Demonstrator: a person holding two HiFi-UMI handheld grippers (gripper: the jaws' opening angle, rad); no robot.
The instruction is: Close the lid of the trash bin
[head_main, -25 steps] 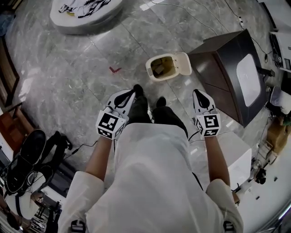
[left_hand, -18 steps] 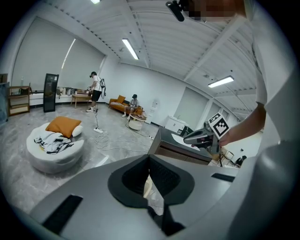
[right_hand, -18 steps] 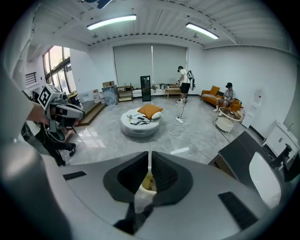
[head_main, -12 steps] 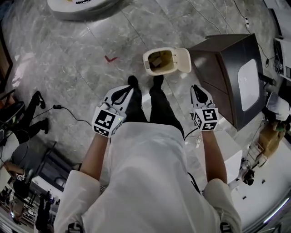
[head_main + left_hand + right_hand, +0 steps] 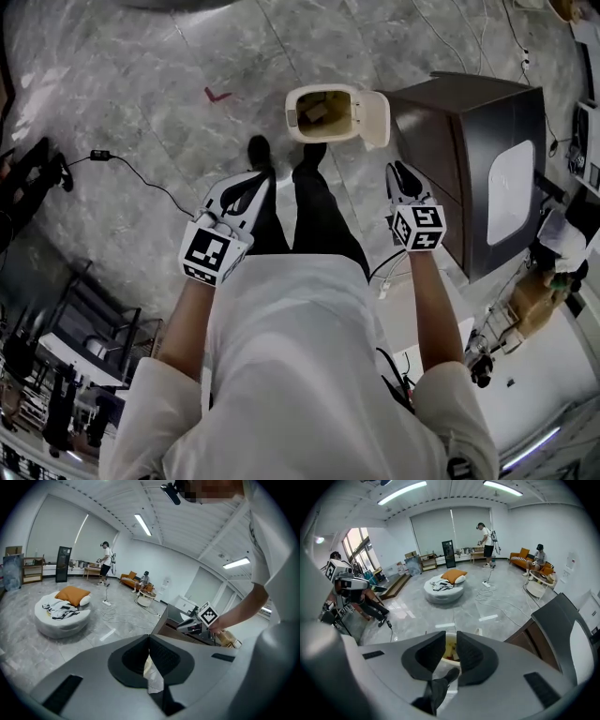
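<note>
Right gripper [image 5: 450, 638]: its fingers [image 5: 426, 656] have just been opening and stand a narrow crack apart with nothing between them. Through the gap I only see the trash bin [image 5: 450, 649] down below. The left gripper [image 5: 149, 638] has its fingers pressed together at the tips, and it's empty too.

In the head view, both grippers hang at mid-frame on either side of my legs, well short of the bin. The trash bin [image 5: 322, 114] sits on the floor [image 5: 141, 112] at upper middle, just past my shoes [image 5: 258, 150], with its mouth wide open. The lid [image 5: 376, 118] is flipped out to the right, just beside the dark cabinet [image 5: 459, 159].

My plan is not to grab anything. I'd drop the right one lower, slip the fingertips in on the cabinet side of the lid, then sweep it up and over toward frame left. That slot looks tight, so I reckon keeping the fingers narrow helps. The bin looks light and might skate, so I'd park the left one against the rim if it does.
</note>
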